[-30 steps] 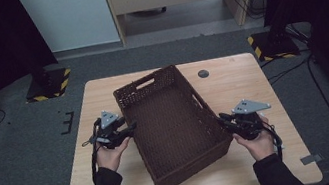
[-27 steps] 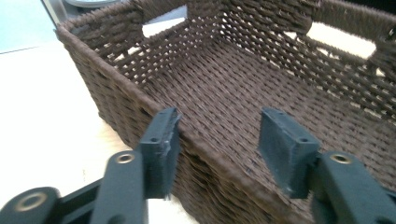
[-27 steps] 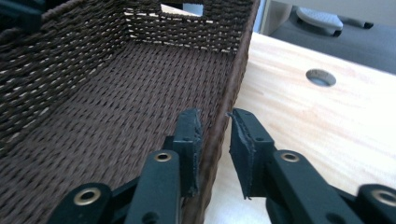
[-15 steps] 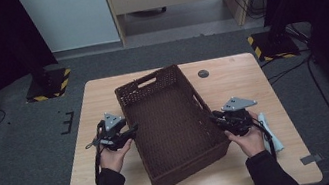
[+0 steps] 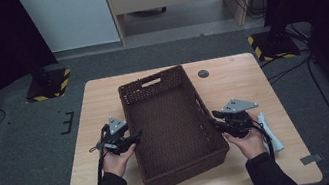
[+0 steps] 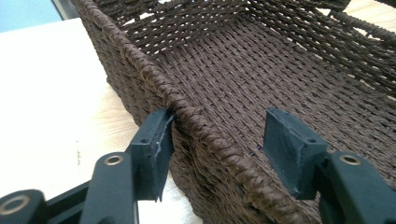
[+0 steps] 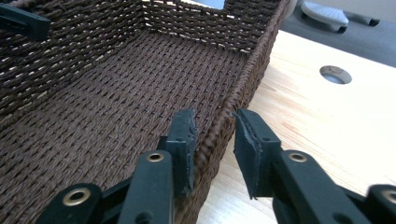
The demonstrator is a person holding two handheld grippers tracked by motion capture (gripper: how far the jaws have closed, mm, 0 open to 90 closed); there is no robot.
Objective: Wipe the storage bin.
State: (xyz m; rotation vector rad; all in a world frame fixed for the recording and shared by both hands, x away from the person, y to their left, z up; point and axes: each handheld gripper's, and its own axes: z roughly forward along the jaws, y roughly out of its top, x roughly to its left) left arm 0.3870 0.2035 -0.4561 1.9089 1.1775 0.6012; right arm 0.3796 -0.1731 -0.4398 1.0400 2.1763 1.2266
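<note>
A dark brown woven basket (image 5: 150, 80) stands empty in the middle of the wooden table (image 5: 98, 103). My left gripper (image 5: 135, 136) straddles its left rim (image 6: 187, 112). The outer pad sits close against the wall and the inner pad stands well clear inside. My right gripper (image 5: 216, 117) straddles the right rim (image 7: 247, 79), one pad inside and one outside, with small gaps showing. Both pairs of jaws have just been opening, with the rim still between them. In the right gripper view the left gripper's jaw tip (image 7: 23, 21) shows across the basket.
A round hole (image 5: 203, 73) lies in the table top behind the basket on the right. A pale, light blue item (image 5: 268, 131) lies by the person's right hand near the table's right edge. Black-and-yellow striped stand bases (image 5: 47, 86) sit on the floor beyond the table.
The basket has turned slightly and now lies straighter on the table. The right hand has shifted a little to the left, uncovering the pale item beside it.
</note>
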